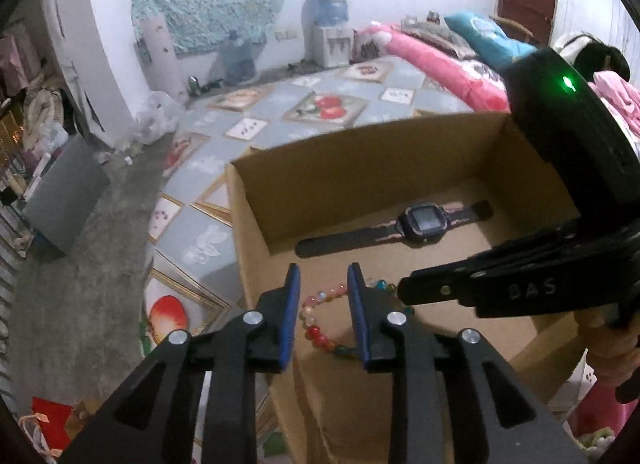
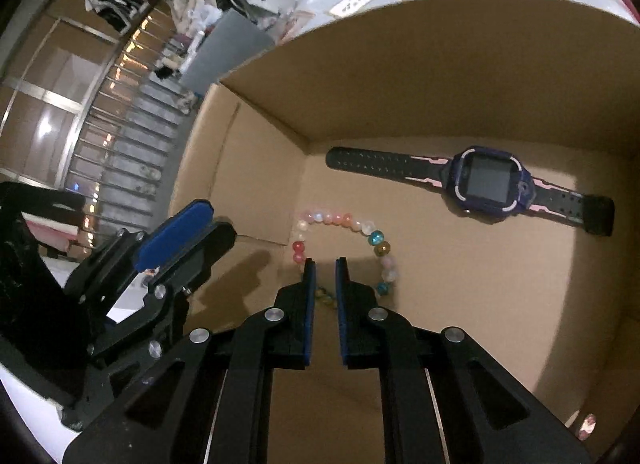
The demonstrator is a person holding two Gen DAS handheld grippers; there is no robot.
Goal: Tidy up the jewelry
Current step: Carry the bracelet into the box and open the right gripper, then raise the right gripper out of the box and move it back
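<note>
An open cardboard box (image 1: pixel 256 199) (image 2: pixel 400 75) holds a dark smartwatch (image 1: pixel 420 219) (image 2: pixel 488 183) with a black and pink strap, lying flat near the far wall. A bracelet of coloured beads (image 1: pixel 316 330) (image 2: pixel 344 223) lies on the box floor in front of it. My left gripper (image 1: pixel 324 276) is open and empty, hovering just above the bracelet's left part. My right gripper (image 2: pixel 325 262) is open with a narrow gap, empty, its tips just above the bracelet's near side. It enters the left wrist view from the right (image 1: pixel 404 290).
The box sits on a table covered with a fruit-patterned cloth (image 1: pixel 328 103). A concrete floor (image 1: pixel 80 304) lies to the left. A bed with pink bedding (image 1: pixel 432 59) and a water dispenser (image 1: pixel 330 31) stand at the back.
</note>
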